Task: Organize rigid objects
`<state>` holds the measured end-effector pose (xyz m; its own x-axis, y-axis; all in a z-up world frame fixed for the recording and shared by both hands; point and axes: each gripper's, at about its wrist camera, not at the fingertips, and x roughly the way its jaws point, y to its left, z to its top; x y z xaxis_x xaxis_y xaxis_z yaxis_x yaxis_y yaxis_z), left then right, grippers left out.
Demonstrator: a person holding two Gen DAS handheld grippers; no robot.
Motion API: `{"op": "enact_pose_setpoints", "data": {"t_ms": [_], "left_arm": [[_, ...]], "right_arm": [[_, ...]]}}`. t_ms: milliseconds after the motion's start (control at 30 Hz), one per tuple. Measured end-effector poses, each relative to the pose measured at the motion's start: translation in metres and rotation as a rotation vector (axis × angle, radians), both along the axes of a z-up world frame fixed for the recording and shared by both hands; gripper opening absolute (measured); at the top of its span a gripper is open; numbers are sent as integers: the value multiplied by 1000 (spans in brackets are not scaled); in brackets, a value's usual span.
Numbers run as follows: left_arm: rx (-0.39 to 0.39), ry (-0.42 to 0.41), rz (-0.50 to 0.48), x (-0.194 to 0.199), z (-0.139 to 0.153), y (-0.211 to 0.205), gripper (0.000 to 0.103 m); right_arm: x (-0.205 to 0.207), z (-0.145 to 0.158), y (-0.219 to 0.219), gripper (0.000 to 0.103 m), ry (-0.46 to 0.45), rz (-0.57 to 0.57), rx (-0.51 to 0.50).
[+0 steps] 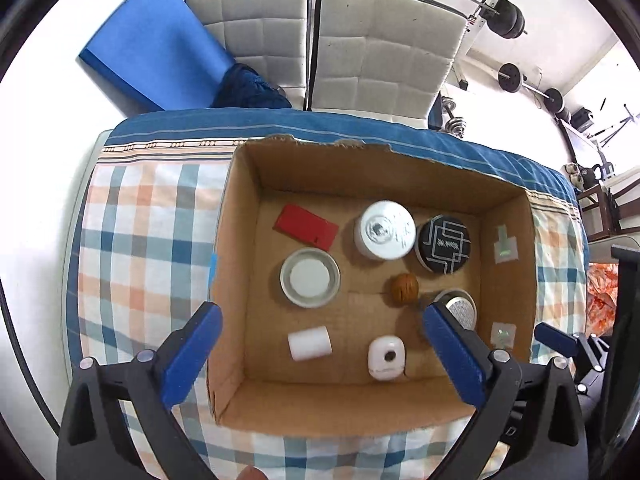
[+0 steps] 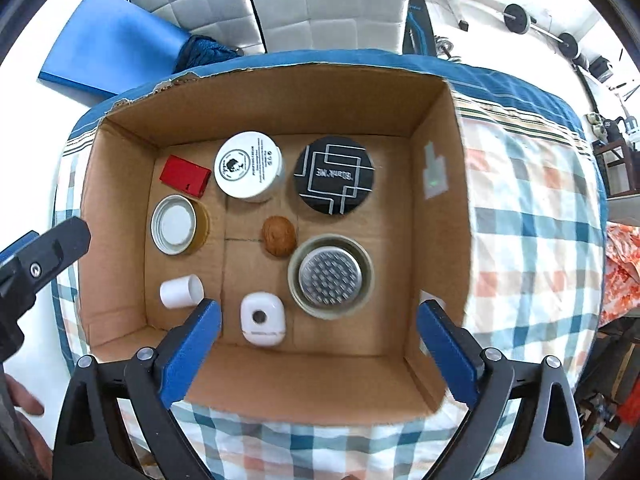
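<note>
Eight small things lie apart on the floor of the box (image 1: 432,408), which sits on a checked cloth (image 1: 148,216). In the left wrist view the left gripper (image 1: 320,322) hangs over the near edge with its jaws spread wide and nothing between them. Below it are a red card (image 1: 306,227), a white jar (image 1: 385,230), a black tin (image 1: 443,243), a lid (image 1: 310,278), a walnut (image 1: 405,288), a white tube (image 1: 309,343) and a white case (image 1: 386,357); the metal cup (image 1: 460,306) is partly hidden by the right finger.

In the right wrist view the right gripper (image 2: 318,318) is likewise wide and empty above the box (image 2: 304,384), with the case (image 2: 262,319) and the cup (image 2: 331,275) nearest its fingertips. All look stiff and light. The card (image 2: 185,176) lies flat, so its edges are hard to reach. The walnut (image 2: 279,236) is round and may roll; I would pinch it across its middle. The jar (image 2: 248,166) and the tin (image 2: 334,175) are best taken by their side walls, though the tin looks wide for the jaws.
</note>
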<state>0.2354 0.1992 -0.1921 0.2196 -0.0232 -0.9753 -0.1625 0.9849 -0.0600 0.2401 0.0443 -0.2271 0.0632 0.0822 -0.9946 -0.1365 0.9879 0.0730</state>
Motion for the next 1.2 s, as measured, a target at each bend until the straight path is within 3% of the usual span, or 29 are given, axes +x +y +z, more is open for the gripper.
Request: {"op": "enact_pose_setpoints", "data": {"t_ms": [267, 533, 700, 933, 1200], "left_arm": [[19, -70, -20, -38, 41, -18, 103], [100, -220, -46, -97, 132, -44, 103], [100, -280, -43, -126, 172, -52, 103], [108, -300, -45, -153, 201, -57, 103], [101, -342, -52, -176, 222, -67, 103]], "right_arm": [[-33, 38, -18, 100, -59, 3, 27], [-88, 128, -45, 100, -190, 1, 89], [-122, 185, -64, 100, -274, -4, 124], [-164, 238, -75, 100, -363, 4, 143], [-193, 265, -85, 100, -398, 23, 137]]}}
